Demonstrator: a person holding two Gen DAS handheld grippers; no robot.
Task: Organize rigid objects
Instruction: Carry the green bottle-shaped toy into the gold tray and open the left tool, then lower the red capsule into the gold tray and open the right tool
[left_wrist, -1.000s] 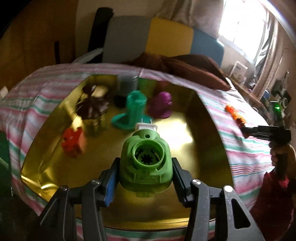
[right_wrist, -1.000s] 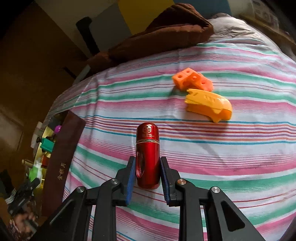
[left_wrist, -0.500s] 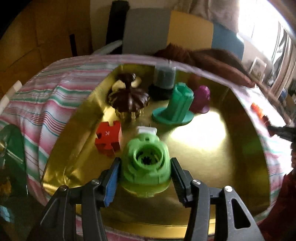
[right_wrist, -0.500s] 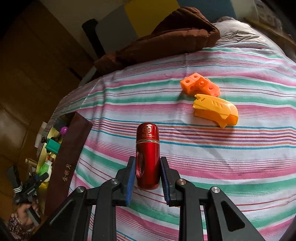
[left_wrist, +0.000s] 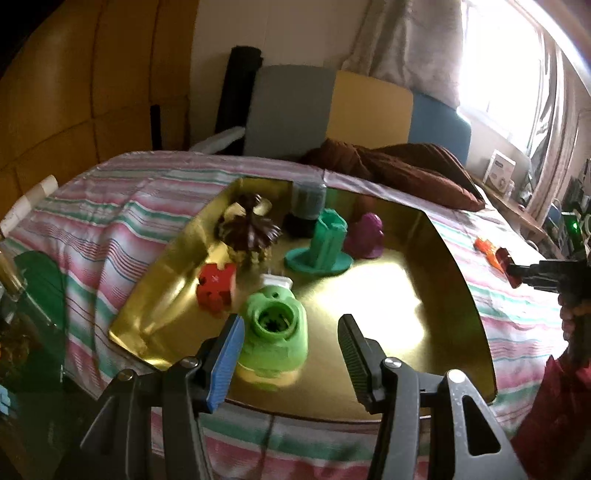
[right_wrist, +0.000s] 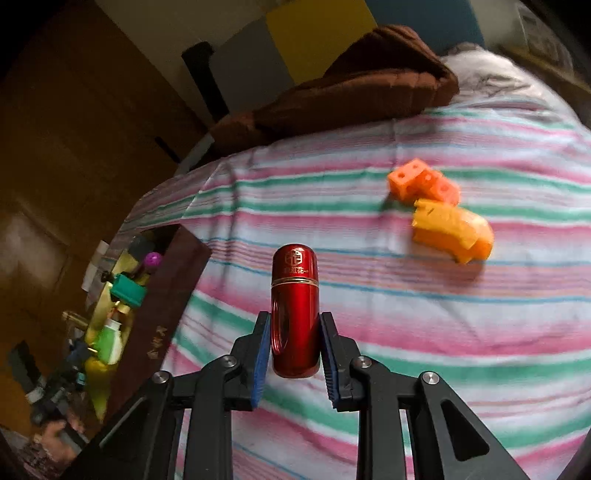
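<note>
Left tool (left_wrist: 290, 354): jaws spread, pads clear of the green piece (left_wrist: 275, 339) resting in the gold tray (left_wrist: 424, 295). Right tool (right_wrist: 293, 350): clamped on the red canister (right_wrist: 294, 314) above the striped bed (right_wrist: 424, 332).

Shiny metal and matt plastic on striped cloth

You have a mirror-glossy gold metal tray (left_wrist: 436, 258) on soft striped cloth bedding (right_wrist: 443, 314), holding matt plastic pieces: the green part (left_wrist: 275, 339), red block (left_wrist: 214, 290), teal stand (left_wrist: 325, 245). Your red capsule (right_wrist: 294, 310) looks like polished lacquered metal; the orange blocks (right_wrist: 424, 184) are dull plastic.
</note>
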